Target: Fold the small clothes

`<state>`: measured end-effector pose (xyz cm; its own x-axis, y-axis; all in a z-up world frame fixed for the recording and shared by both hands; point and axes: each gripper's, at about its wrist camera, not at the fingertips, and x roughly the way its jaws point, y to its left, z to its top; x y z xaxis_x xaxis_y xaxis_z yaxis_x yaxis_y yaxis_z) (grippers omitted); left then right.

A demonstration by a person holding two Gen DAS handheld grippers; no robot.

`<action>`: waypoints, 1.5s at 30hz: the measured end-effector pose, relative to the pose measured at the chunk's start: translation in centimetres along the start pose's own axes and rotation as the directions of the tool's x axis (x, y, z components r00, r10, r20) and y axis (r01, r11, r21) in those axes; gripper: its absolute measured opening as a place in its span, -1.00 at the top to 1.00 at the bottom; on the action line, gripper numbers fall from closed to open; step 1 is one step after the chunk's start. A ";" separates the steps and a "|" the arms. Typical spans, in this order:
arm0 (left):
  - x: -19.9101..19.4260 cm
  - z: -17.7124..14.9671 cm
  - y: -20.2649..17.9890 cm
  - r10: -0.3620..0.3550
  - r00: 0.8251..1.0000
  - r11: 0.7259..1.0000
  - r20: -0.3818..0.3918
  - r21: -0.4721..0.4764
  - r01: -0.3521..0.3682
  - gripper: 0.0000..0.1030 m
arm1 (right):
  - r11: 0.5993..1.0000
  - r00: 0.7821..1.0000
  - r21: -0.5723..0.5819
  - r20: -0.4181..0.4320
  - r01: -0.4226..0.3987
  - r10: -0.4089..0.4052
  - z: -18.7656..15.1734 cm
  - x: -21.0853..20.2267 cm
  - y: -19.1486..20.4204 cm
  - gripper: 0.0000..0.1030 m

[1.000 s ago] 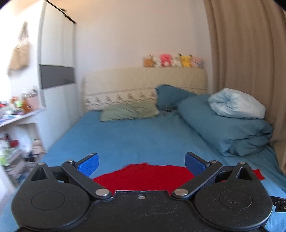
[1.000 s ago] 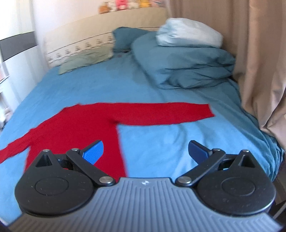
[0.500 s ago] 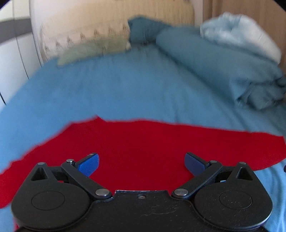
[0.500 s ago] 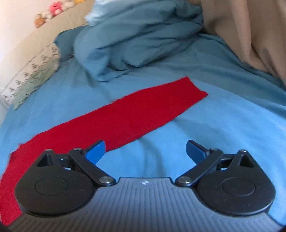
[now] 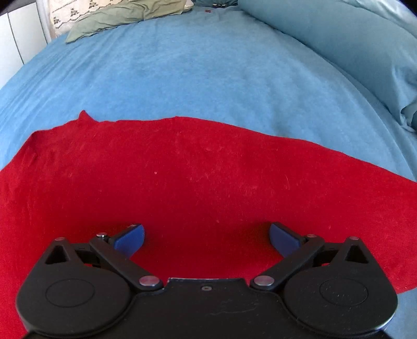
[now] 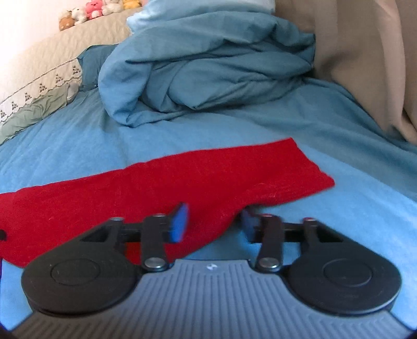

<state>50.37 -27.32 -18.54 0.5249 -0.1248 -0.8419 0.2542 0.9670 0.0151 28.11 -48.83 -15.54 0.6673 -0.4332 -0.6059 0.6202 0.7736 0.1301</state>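
A red long-sleeved garment (image 5: 182, 177) lies flat on the blue bed sheet (image 5: 182, 73). My left gripper (image 5: 206, 236) is open, low over the garment's body, its blue pads wide apart. In the right wrist view the garment's sleeve (image 6: 208, 177) stretches to the right, its cuff end on the sheet. My right gripper (image 6: 215, 220) is partly closed around the sleeve's near edge. The red cloth sits between the blue pads (image 6: 179, 221); a gap still shows beside the cloth.
A bunched blue duvet (image 6: 208, 65) lies at the far right of the bed, beside a beige curtain (image 6: 365, 52). A green pillow (image 5: 125, 15) and the headboard (image 6: 39, 67) with plush toys (image 6: 88, 15) are at the far end.
Both grippers have dropped closer to the bed. The left now hovers over the garment's body. The right has moved onto the sleeve and its jaws have narrowed around the edge.
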 end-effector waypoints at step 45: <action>-11.3 -7.1 21.5 -0.144 0.982 0.941 0.121 -0.292 0.174 -0.99 | 0.386 0.683 -0.645 -0.301 -0.660 0.666 -8.9 -9.3 36.3 -0.82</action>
<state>44.14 -3.56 -12.54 0.5777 -0.2884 -0.7636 0.0931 0.9527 -0.2894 40.77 -12.64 -12.16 0.7448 0.3581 -0.5631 -0.4666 0.8827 -0.0558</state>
